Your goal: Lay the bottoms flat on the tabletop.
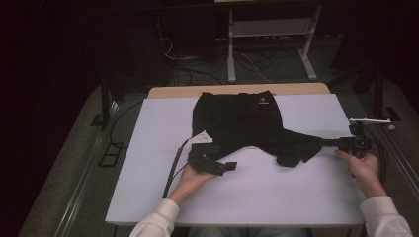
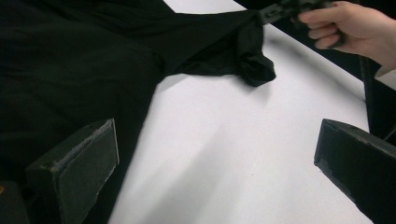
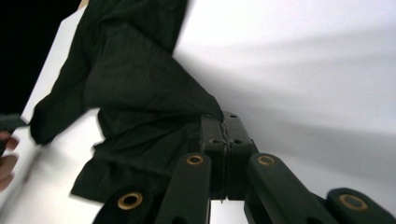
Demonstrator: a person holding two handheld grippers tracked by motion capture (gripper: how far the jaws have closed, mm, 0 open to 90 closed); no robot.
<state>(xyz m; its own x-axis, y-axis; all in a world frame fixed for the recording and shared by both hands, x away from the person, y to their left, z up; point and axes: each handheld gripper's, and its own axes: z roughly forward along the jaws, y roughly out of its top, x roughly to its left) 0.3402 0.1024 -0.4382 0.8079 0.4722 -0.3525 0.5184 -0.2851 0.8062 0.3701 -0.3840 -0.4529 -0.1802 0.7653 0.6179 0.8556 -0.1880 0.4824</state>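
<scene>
A black T-shirt [image 1: 237, 121] lies spread on the white table top [image 1: 276, 197], with one sleeve [image 1: 296, 150] pulled out to the right. My right gripper [image 1: 323, 143] is shut on that sleeve's edge; the right gripper view has the closed jaws pinching the cloth [image 3: 135, 88] at their tips [image 3: 225, 128]. By the shirt's lower left edge my left gripper [image 1: 230, 166] lies low over the table, open. The left gripper view has its two wide-apart pads [image 2: 77, 168] framing bare table, with the shirt [image 2: 70, 70] touching the left one, and the right hand [image 2: 355, 28] farther off.
A wooden strip [image 1: 237, 90] runs along the table's far edge. Behind it stand a metal frame [image 1: 269, 44] and floor cables [image 1: 197, 69]. A white bracket [image 1: 370, 120] sits off the right edge. Bare table top lies in front of the shirt.
</scene>
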